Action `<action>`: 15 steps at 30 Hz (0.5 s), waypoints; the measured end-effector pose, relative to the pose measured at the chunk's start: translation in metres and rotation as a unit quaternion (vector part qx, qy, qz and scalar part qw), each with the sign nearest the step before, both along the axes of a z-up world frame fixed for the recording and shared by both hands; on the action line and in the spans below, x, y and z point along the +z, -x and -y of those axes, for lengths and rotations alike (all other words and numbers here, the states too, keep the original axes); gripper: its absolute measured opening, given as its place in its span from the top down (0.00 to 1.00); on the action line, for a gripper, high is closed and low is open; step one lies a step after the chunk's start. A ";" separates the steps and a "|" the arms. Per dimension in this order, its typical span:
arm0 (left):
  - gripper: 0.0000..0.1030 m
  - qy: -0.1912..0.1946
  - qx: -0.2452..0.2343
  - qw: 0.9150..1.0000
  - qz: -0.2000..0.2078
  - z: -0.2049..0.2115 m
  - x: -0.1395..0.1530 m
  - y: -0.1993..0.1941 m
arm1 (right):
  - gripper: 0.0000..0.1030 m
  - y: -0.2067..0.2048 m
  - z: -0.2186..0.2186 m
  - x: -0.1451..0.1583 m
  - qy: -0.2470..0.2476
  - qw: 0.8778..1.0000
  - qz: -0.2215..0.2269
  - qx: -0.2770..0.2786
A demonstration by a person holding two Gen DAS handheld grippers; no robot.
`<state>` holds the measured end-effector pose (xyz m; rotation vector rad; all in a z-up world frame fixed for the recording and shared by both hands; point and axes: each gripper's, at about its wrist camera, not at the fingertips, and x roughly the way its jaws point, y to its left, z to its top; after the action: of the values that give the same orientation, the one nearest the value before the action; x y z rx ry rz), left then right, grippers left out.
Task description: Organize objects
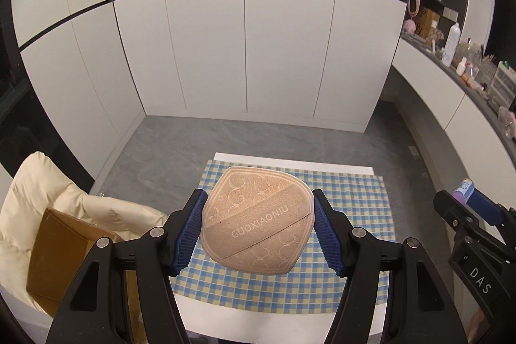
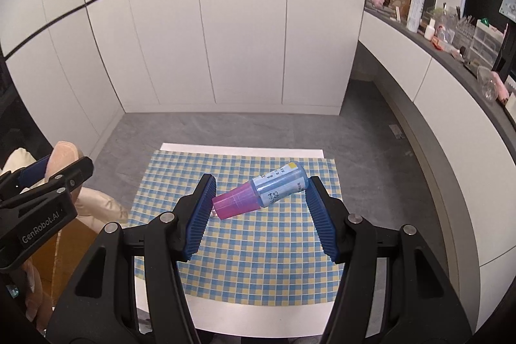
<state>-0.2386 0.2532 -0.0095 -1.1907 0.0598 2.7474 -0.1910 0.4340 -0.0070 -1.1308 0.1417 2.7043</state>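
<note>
Two hand-held grippers, one per view, each clamped on one thing and held above the checked cloth (image 1: 290,289).

Left hand-held gripper (image 1: 259,229): blue ribbed pads pressed against both side edges of one tan pouch (image 1: 258,221). Flat, rounded, embossed with circle patterns, crossed by a slanted band lettered GUOXIAONIU. Suspended between the fingers, clear of the cloth below.

Right hand-held gripper (image 2: 260,202): grasping one small bottle (image 2: 262,191) end to end. Pink translucent cap against the left pad, blue labelled body with a yellow patch against the right pad. Tilted, cap end lower, lifted off the cloth.

One blue-and-yellow checked cloth spread over one white counter (image 1: 290,158), grey floor beyond. One cardboard box (image 1: 58,253) at lower left, beside a cream padded jacket (image 1: 42,182).

Each hand-held gripper visible at the edge of the other's view, well apart.
</note>
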 end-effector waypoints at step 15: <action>0.37 -0.016 -0.001 1.000 -0.025 0.012 0.045 -0.030 | 0.41 -0.031 0.025 0.048 -0.014 0.999 -0.027 0.019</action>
<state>-0.2081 0.2414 0.0355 -1.1137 0.0237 2.7656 -0.1601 0.4093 0.0411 -1.0630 0.0921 2.7634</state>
